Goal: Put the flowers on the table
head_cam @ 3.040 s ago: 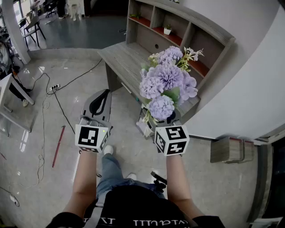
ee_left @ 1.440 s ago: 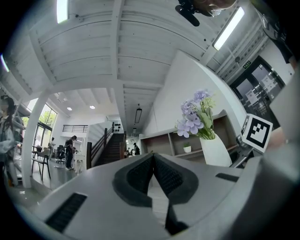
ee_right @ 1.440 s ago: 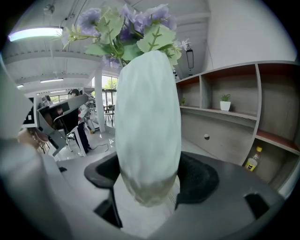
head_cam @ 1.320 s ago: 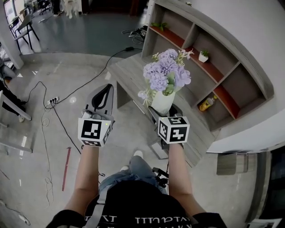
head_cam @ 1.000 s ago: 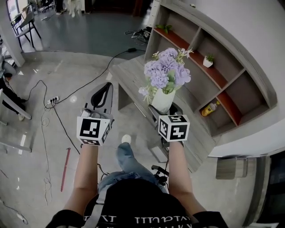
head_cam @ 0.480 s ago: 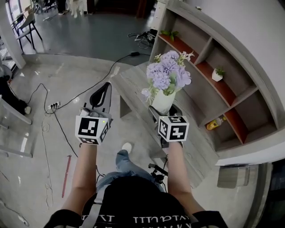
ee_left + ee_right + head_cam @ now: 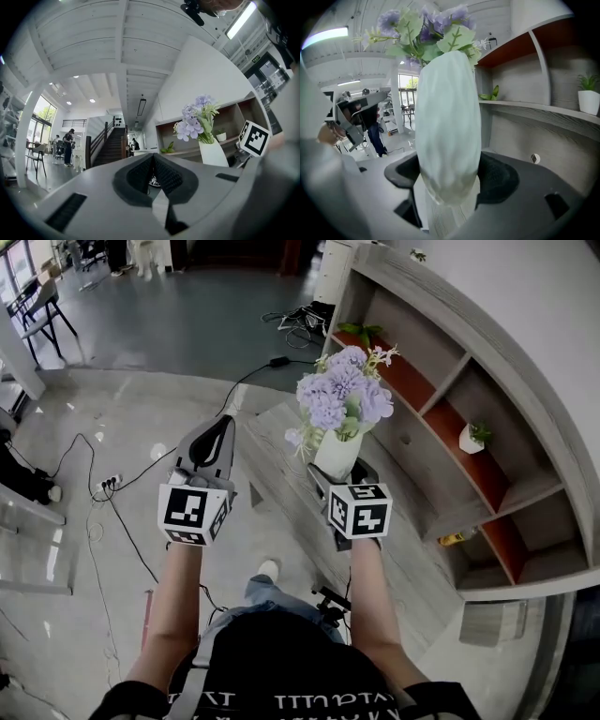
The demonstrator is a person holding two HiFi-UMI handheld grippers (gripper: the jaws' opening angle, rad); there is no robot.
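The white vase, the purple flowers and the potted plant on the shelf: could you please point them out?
white vase (image 7: pixel 447 140), right gripper view, middle of its body.
purple flowers (image 7: pixel 339 395), head view, central bloom.
potted plant (image 7: pixel 588 102), right gripper view, its white pot.

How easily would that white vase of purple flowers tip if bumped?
Probably easily: the tall, narrow white vase carries a big bunch of purple flowers on top. It looks smooth, so it might slip in the right tongs gripping it low down.
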